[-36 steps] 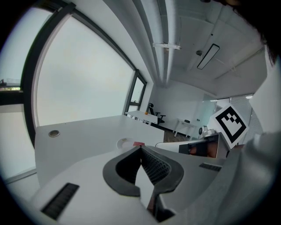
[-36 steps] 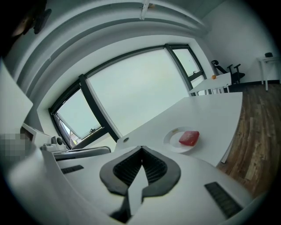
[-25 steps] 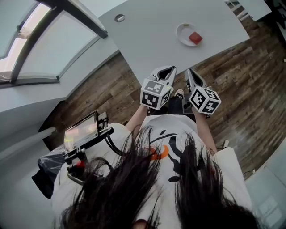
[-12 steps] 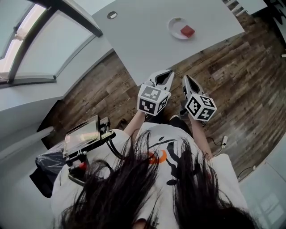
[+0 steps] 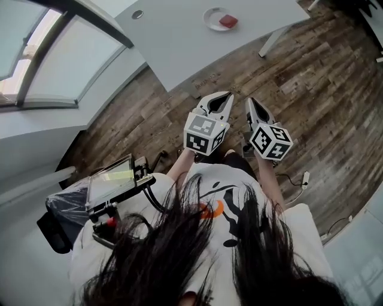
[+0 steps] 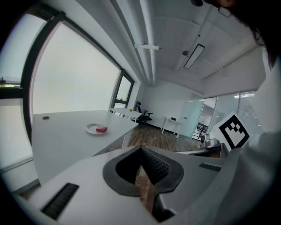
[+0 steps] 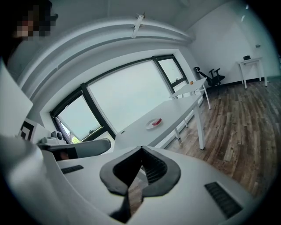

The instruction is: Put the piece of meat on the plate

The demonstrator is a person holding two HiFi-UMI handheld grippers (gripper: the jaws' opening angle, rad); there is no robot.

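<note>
Wood floor [image 5: 317, 77] spreads below left tongs [image 5: 227, 97] and right tongs [image 5: 251, 103], both closed, empty.

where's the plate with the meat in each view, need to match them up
Head view: plate at the top edge, right of centre, on the far part of the table.
Left gripper view: plate left of centre, at mid height, above the jaws.
Right gripper view: plate near the centre, just above the jaws.
Shared landmark: the grey table it stands on; the red meat lies on the plate in all three.
</note>
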